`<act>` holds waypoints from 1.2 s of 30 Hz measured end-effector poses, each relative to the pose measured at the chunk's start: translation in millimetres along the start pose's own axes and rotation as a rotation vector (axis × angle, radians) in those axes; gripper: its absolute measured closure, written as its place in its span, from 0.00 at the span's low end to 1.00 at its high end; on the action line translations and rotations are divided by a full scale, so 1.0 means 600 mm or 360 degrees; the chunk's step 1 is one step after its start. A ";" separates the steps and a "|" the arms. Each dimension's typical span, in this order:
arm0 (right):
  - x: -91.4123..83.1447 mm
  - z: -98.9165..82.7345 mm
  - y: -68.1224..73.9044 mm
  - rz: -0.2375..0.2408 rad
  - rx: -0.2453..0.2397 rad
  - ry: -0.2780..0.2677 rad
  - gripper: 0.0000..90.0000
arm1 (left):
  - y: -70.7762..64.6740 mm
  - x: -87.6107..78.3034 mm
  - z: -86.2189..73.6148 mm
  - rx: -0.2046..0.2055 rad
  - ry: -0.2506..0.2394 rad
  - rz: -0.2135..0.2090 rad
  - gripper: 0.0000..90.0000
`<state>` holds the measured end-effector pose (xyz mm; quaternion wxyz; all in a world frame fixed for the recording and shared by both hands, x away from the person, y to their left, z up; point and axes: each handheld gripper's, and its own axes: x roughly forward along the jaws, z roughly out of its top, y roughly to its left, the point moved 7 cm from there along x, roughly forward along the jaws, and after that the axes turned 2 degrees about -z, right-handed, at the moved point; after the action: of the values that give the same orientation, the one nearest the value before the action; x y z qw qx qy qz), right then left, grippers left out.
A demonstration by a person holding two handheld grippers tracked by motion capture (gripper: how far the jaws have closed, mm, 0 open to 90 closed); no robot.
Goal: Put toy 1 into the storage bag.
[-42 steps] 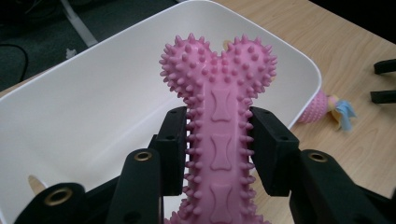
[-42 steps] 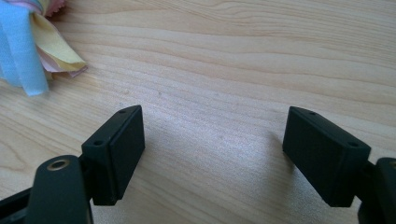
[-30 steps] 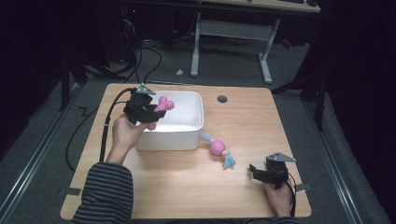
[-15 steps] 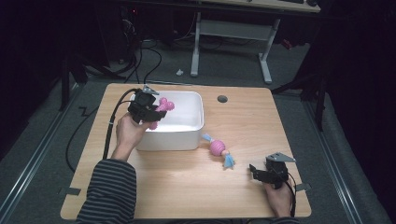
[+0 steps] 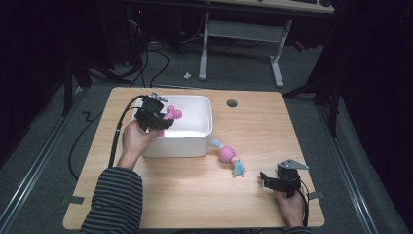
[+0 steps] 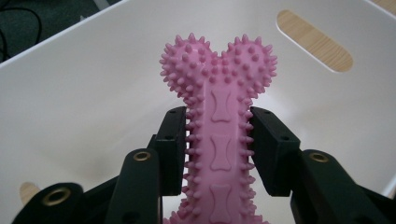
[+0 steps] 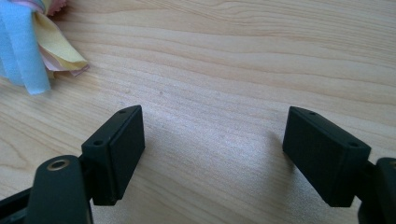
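Since a second ago, my left gripper (image 5: 158, 118) has shifted only slightly over the white bin (image 5: 202, 141), carrying the pink spiked bone toy (image 5: 171, 113) with it; my right gripper (image 5: 272, 183) has not moved.

Starting at the left of the high view, a hand in a striped sleeve holds the left gripper above the bin's near left rim. Its fingers (image 6: 170, 149) are closed narrowly on the shaft of the bone toy (image 6: 219, 140), one pad pressing each side. In the left gripper view the toy's knobbed end rises above the pads, with the bin's white inner wall (image 6: 93, 93) behind it, so the toy hangs over the inside of the bin.

Moving right, a pink ball toy with blue and yellow fleece tails (image 5: 228, 156) lies on the wooden desk (image 5: 263, 126), just beside the bin's near right corner.

Farther right, near the desk's front edge, the right gripper rests low. Its fingers (image 7: 116, 154) stand wide apart with bare wood (image 7: 215, 93) between them, holding nothing. The fleece tails (image 7: 28, 46) lie beyond its left finger, not touching it.
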<state>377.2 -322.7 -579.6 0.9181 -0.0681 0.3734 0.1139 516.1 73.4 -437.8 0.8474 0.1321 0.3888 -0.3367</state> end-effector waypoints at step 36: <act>0.000 0.000 0.000 0.0002 0.0000 0.0002 0.23 | 0.004 -0.089 -0.029 -0.0077 -0.0299 0.0051 0.42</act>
<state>376.9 -322.5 -579.6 0.9178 -0.0679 0.3741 0.1143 483.0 108.7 -409.8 0.8883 0.0856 0.3136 -0.3245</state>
